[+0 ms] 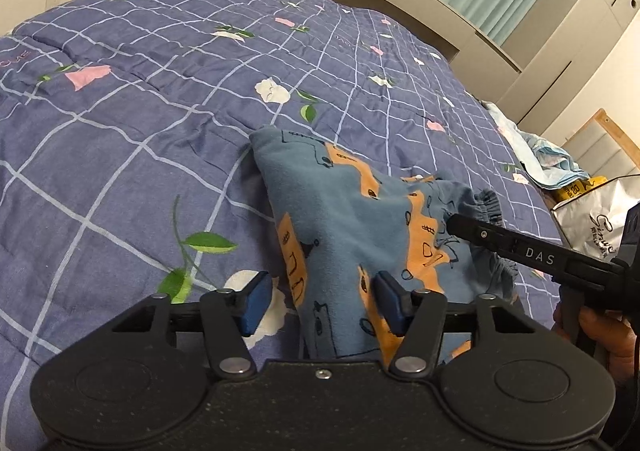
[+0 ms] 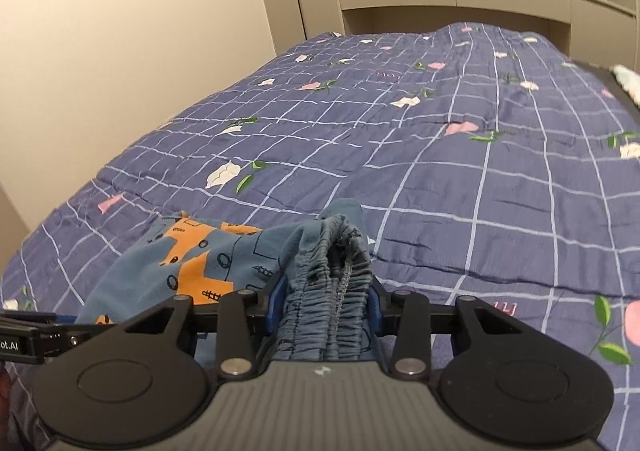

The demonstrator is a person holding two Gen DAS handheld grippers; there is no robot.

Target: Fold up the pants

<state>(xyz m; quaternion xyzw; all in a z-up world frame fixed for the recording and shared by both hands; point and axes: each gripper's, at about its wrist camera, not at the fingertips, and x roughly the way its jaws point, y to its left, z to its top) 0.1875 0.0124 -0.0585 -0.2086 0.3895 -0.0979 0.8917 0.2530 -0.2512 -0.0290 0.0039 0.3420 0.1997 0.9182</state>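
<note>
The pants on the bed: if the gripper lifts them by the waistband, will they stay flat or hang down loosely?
The pants would probably hang loosely, since the fabric already sags and creases. The right gripper bunches the gathered waistband, so it looks soft and stretchy. They seem light and unlikely to slip.

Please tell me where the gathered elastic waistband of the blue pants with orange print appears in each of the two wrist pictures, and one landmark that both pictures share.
Left wrist view: the gathered elastic waistband sits right of centre, just beyond the right gripper.
Right wrist view: the waistband is bottom centre, bunched between the blue pads.
Shared landmark: the blue checked quilt with flowers.
</note>
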